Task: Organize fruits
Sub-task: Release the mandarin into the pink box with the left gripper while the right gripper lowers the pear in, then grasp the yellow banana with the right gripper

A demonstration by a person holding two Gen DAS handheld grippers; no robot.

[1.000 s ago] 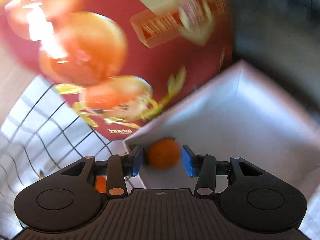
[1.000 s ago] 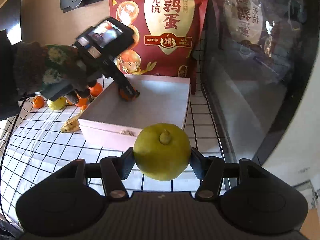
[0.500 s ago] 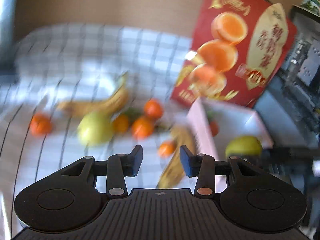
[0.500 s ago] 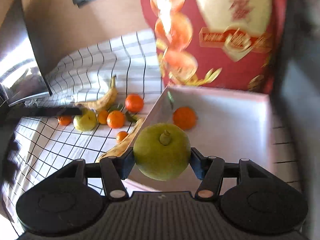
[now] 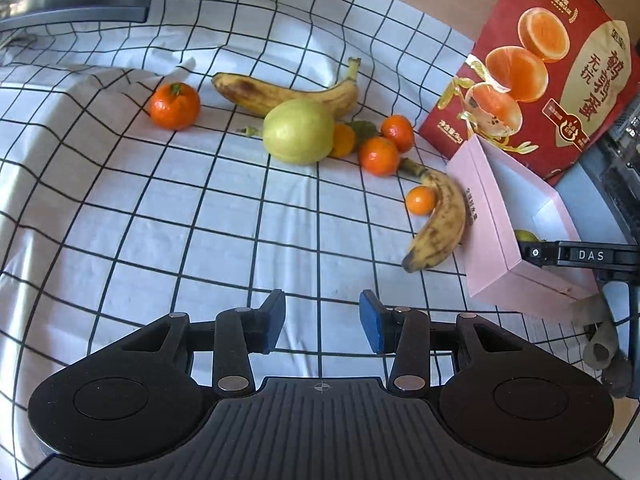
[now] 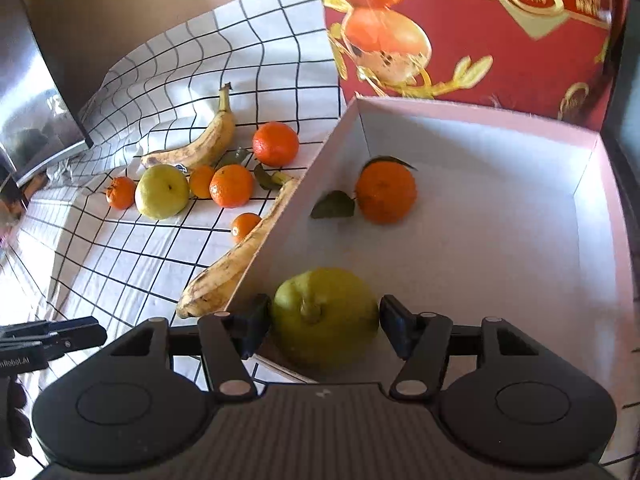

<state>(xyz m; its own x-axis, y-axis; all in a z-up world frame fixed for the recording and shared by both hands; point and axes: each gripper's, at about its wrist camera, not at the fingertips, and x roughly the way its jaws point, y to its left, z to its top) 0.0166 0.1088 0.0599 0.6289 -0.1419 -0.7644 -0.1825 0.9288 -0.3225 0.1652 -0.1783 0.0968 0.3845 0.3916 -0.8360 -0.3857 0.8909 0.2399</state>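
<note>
**A:** Where was our green pear [image 6: 325, 316] just then?

**B:** It was in the near corner of the pink box [image 6: 592, 184], between the jaws of our right gripper [image 6: 325, 320]. The jaws had just been opening. There was a thin gap on the right side, so we thought the pear sat on the box floor and was not squeezed.

**A:** And our left gripper [image 5: 322, 322]?

**B:** Its jaws stood a little apart with nothing between them, over the checked cloth [image 5: 160, 208]. One tangerine [image 6: 386, 192] with a leaf lay in the box. Outside lay a second pear [image 5: 298, 132], five more tangerines and two bananas. The spotty banana [image 5: 440, 220] leaned on the box wall.

**A:** What could have gone wrong?

**B:** The pear was round, so it could have rolled and bumped the tangerine if we pulled away fast. A jaw could also have caught the pear and dragged it. Our two grippers were close near that corner, so they might have knocked together. And the left jaws looked too narrow for the big pear outside.

**A:** What couldn't we see?

**B:** We couldn't tell if the left jaw touched the pear. The pear's bottom was hidden. From the left view the box wall hid almost everything inside. The red bag [image 5: 560, 80] ran off the picture.
</note>
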